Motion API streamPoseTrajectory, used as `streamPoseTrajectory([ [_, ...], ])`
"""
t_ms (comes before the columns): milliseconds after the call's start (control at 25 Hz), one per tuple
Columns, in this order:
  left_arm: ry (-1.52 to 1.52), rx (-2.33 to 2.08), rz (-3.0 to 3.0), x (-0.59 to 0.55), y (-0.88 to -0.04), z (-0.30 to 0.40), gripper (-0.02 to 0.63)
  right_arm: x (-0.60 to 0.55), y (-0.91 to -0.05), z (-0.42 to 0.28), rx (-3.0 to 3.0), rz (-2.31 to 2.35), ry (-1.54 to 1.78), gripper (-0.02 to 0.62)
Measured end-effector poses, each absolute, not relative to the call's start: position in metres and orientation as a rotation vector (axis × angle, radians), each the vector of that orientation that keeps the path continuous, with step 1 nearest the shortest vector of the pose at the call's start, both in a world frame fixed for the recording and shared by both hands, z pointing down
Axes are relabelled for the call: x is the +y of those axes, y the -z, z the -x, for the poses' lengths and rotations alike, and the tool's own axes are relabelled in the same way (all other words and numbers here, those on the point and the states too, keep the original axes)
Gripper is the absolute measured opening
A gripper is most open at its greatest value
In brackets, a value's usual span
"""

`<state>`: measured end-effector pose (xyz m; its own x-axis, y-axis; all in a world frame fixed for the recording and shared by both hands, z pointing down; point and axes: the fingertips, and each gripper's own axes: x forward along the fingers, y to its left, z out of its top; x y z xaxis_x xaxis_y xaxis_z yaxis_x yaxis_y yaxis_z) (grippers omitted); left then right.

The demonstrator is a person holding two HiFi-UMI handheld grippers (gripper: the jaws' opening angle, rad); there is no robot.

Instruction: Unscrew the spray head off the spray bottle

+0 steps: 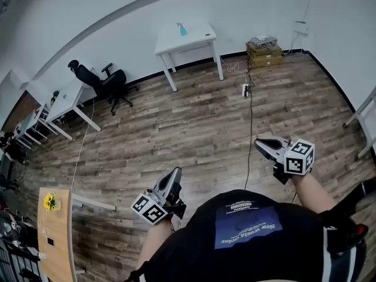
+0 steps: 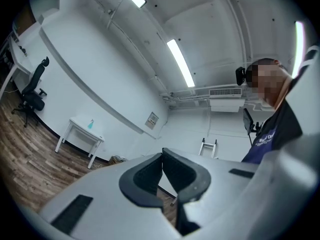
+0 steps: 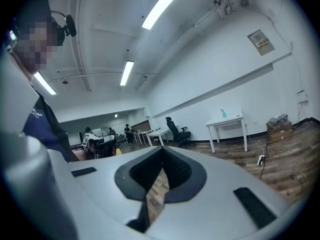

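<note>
Bottle point(image 1: 182, 29) well beyond right gripper point(image 1: 259, 143)

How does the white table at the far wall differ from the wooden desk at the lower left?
The white table is white-topped; the wooden desk is light wood. The white table carries a light blue spray bottle; the wooden desk carries yellow flowers. The white table stands at the far wall; the wooden desk stands close to the person. Both stand on the wood floor.
</note>
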<state>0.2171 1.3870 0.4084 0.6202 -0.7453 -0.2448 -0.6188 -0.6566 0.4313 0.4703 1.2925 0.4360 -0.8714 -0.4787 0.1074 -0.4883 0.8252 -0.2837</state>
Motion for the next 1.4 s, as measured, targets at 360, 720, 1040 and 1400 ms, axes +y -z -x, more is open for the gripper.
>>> streamPoseTrajectory([
  [360, 0.585, -0.998, -2.554, 1.333, -0.413, -0.118, -0.008, 1.255, -0.441, -0.388, -2.925, -0.939, -0.522, -0.003],
  [720, 0.607, -0.957, -2.512, 1.283, -0.439, -0.083, -0.008, 1.217, -0.45, -0.345, -2.861, -0.929, -0.54, -0.003],
  [1040, 0.592, -1.039, -2.496, 1.227, -0.44, -0.104, -0.008, 1.146, -0.455, -0.362, -2.895, -0.835, -0.554, -0.004],
  [1400, 0.623, -1.177, -2.475, 1.132, -0.407, -0.191, -0.008, 1.027, -0.434, -0.433, -2.942, -0.655, -0.503, -0.003],
])
